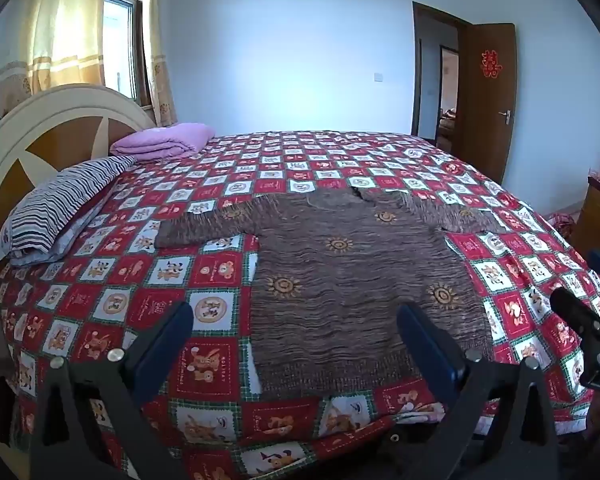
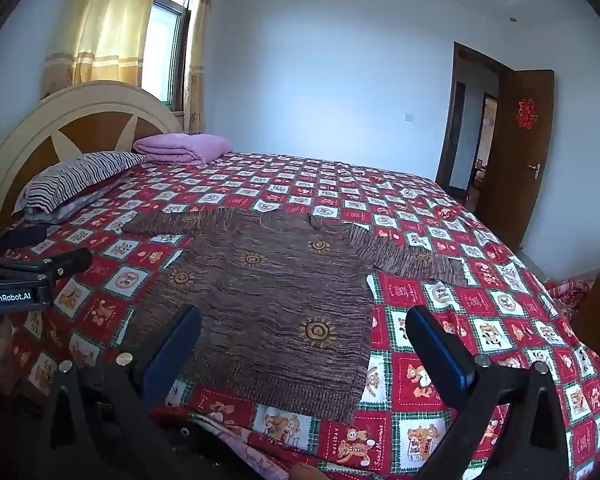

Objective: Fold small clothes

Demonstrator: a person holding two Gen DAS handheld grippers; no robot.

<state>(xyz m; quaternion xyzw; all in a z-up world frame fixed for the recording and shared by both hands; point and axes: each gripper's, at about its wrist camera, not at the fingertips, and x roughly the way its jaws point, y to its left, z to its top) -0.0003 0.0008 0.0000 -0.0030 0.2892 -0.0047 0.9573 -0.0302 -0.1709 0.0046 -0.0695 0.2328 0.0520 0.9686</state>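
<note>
In the left wrist view, the left gripper [image 1: 296, 344] is hovering above the near edge of the bed [image 1: 112, 276], its blue fingers [image 1: 164, 344] spread wide with nothing between them. A brown sweater [image 1: 340, 264] with sun patterns is lying flat on the red and white checked bedspread, both sleeves stretched out sideways and its hem toward the camera. The hem is sitting just ahead of the open fingers, apart from them. A striped pillow [image 1: 64, 208] is resting against the headboard [image 1: 40, 136] at the left, with a folded purple blanket [image 1: 164, 142] just beyond it. Part of the right gripper [image 1: 584, 320] is showing at the right edge. An open wooden door [image 1: 488, 100] is standing at the far right.

In the right wrist view, the right gripper [image 2: 304, 348] is also standing wide open and holding nothing, its fingers [image 2: 440, 348] hanging over the near corner of the sweater [image 2: 268, 300]. Whether the pads are touching the cloth is hard to say from this angle; they seem to be clear of it. The left gripper [image 2: 20, 272] is showing at the left edge, over the bedspread [image 2: 480, 312]. The pillow [image 2: 72, 184], blanket [image 2: 180, 148] and headboard [image 2: 72, 120] are lying to the left, a curtained window [image 2: 164, 40] above them, the door [image 2: 524, 152] at the right.
</note>
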